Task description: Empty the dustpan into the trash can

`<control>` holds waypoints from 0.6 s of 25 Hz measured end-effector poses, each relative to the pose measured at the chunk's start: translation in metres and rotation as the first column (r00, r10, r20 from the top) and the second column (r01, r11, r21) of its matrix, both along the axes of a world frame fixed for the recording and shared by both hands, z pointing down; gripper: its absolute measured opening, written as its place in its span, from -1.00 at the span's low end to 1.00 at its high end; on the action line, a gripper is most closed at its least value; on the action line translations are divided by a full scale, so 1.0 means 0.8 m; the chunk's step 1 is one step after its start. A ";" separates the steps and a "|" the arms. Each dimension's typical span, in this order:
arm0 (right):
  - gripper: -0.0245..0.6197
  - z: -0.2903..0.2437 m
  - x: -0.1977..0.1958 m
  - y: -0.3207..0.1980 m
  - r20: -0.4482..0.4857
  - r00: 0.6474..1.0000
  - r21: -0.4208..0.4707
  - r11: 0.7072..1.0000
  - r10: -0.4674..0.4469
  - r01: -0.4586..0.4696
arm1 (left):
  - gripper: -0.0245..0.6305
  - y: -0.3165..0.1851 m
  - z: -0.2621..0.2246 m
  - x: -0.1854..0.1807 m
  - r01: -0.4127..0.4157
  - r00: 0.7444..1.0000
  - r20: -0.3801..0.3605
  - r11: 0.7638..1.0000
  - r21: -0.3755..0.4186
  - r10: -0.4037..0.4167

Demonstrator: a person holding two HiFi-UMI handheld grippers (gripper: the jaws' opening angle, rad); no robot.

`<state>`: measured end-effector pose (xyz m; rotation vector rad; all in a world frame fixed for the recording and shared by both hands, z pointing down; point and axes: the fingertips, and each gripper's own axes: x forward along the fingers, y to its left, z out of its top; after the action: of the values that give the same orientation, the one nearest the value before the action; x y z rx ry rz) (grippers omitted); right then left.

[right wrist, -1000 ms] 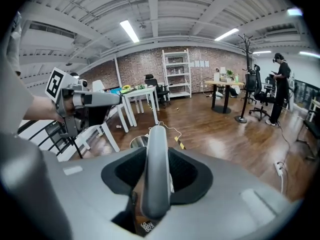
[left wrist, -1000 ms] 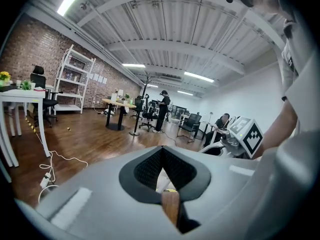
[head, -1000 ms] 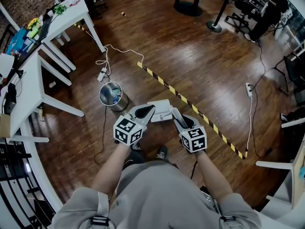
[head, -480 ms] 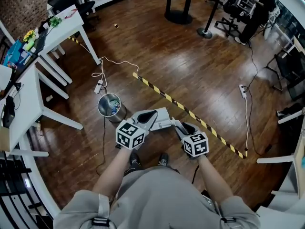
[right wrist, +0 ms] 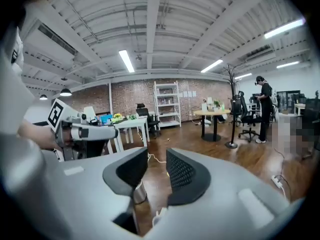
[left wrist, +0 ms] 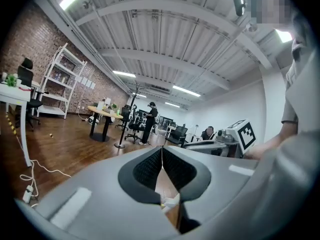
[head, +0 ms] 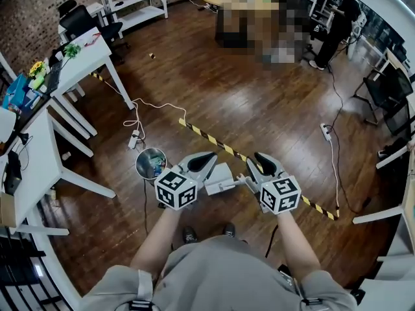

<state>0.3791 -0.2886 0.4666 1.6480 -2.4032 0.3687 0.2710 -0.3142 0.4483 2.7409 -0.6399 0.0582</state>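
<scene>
A white dustpan (head: 219, 173) lies on the wood floor just this side of the yellow-black tape (head: 207, 138), its handle pointing right. The round metal trash can (head: 151, 164) stands to its left, with litter inside. My left gripper (head: 209, 155) hovers over the pan's left side, shut, pads meeting with nothing between them (left wrist: 161, 151). My right gripper (head: 261, 155) hangs above the handle end; its jaws are closing, with a gap and nothing in it (right wrist: 157, 159). Through that gap the trash can (right wrist: 139, 193) shows below. A bit of the white dustpan (left wrist: 171, 202) shows under the left jaws.
White desks (head: 39, 141) line the left side, with a power strip (head: 132, 139) and cable on the floor beside the can. A second strip and cord (head: 324, 129) lie to the right. Office chairs and a standing person (head: 337, 18) are at the far end.
Both grippers have risen, the right one more, away from the floor. The dustpan has stayed by the tape. The head view has lifted and shows more of the room.
</scene>
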 end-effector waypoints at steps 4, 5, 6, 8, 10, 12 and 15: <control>-0.90 -0.082 -0.031 -0.018 0.017 0.998 0.164 0.985 -0.055 0.051 | -0.90 -0.006 -0.043 -0.013 0.012 1.000 -0.021 0.999 0.048 -0.011; -0.92 -0.098 -0.041 -0.021 0.015 0.997 0.193 0.979 -0.075 0.071 | -0.90 -0.008 -0.053 -0.019 0.024 0.999 -0.031 0.998 0.056 -0.022; -0.92 -0.112 -0.052 -0.024 0.012 0.995 0.216 0.972 -0.096 0.091 | -0.90 -0.009 -0.063 -0.024 0.035 0.999 -0.041 0.997 0.062 -0.032; -0.92 -0.132 -0.072 -0.028 0.008 0.991 0.244 0.961 -0.133 0.128 | -0.90 -0.009 -0.081 -0.035 0.052 0.997 -0.061 0.996 0.071 -0.048; -0.92 -0.143 -0.089 -0.033 0.009 0.986 0.256 0.954 -0.165 0.157 | -0.90 -0.009 -0.096 -0.044 0.070 0.994 -0.085 0.995 0.075 -0.063; -0.92 -0.148 -0.103 -0.039 0.014 0.980 0.261 0.947 -0.198 0.187 | -0.90 -0.010 -0.108 -0.052 0.093 0.991 -0.107 0.992 0.083 -0.084; -0.92 -0.147 -0.121 -0.043 0.029 0.969 0.258 0.939 -0.244 0.229 | -0.90 -0.011 -0.111 -0.063 0.122 0.989 -0.101 0.988 0.095 -0.113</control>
<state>0.2823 -0.3228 0.3494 1.4298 -2.7522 0.0742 0.2209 -0.3230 0.3591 2.7759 -0.7962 -0.1351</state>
